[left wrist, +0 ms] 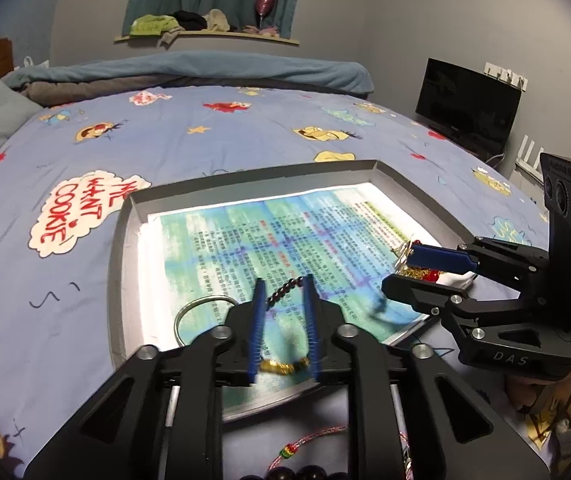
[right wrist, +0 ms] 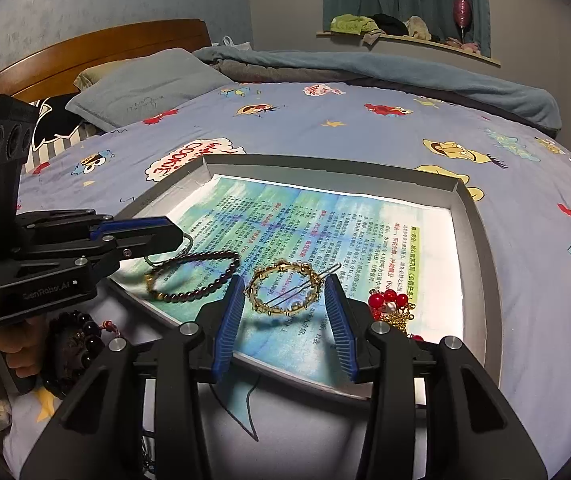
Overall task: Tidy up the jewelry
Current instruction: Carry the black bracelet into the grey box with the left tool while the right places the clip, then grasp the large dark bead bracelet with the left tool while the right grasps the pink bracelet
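Observation:
A shallow grey tray [left wrist: 119,248] [right wrist: 481,240] lined with a printed sheet lies on the bed. In it are a dark bead bracelet with a gold charm [right wrist: 193,276] [left wrist: 283,366], a thin metal bangle [left wrist: 197,308], a gold ring-shaped hairpin [right wrist: 285,288] and a red-and-gold ornament [right wrist: 389,304] [left wrist: 425,274]. My left gripper [left wrist: 283,284] is open just above the bead bracelet, fingers either side of it. My right gripper [right wrist: 284,278] is open around the gold hairpin, just above it.
More dark beads [right wrist: 81,336] [left wrist: 297,472] and a pink cord with coloured beads [left wrist: 309,440] lie on the cartoon bedsheet [left wrist: 85,280] in front of the tray. Pillows [right wrist: 141,88] and a folded blanket [left wrist: 189,72] lie at the bed's far side.

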`<state>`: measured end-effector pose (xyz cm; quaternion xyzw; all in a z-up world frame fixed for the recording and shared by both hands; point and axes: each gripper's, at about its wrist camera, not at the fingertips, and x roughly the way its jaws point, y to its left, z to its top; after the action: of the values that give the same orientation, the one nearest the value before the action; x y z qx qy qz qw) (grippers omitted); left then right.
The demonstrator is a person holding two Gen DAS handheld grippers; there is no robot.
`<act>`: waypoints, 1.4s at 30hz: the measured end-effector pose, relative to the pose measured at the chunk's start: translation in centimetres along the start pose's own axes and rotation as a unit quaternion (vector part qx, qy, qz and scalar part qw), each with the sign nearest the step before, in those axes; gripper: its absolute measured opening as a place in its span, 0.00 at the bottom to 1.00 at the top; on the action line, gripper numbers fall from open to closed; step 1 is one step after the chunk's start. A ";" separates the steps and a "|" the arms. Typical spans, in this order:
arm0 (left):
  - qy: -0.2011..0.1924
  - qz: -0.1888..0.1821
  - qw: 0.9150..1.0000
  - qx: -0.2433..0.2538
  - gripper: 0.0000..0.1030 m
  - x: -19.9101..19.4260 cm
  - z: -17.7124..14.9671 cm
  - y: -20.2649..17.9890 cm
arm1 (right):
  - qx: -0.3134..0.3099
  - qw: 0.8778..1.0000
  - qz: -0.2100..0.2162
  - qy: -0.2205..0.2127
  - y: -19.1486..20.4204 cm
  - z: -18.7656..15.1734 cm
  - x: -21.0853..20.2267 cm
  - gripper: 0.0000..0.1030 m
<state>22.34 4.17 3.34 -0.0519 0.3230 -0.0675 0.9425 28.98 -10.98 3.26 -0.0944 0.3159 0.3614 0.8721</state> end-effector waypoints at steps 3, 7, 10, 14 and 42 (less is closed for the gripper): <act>-0.011 0.003 1.000 -0.003 0.40 -0.7 0.0 0.1 | 0.000 1.000 -0.002 -0.001 0.0 0.0 0.0 0.41; -0.026 0.004 1.000 -0.010 0.49 -2.1 -0.2 0.4 | 0.000 1.000 0.000 -0.016 -0.1 -0.1 -0.6 0.46; -0.032 0.006 0.999 -0.014 0.50 -3.2 -0.9 0.7 | 0.002 0.999 0.002 -0.038 -0.2 -0.3 -1.6 0.49; -0.037 0.005 0.999 -0.015 0.51 -4.5 -1.9 0.8 | 0.006 0.998 0.005 -0.066 -0.2 -1.1 -3.3 0.49; 0.032 0.026 0.997 -0.069 0.54 -7.5 -9.9 3.2 | 0.058 0.995 0.024 -0.075 1.2 -6.4 -8.1 0.49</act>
<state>10.69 7.98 -0.43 -0.1059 0.3583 -0.0219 0.9273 20.65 -17.29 3.34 -0.0085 0.2725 0.3691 0.8885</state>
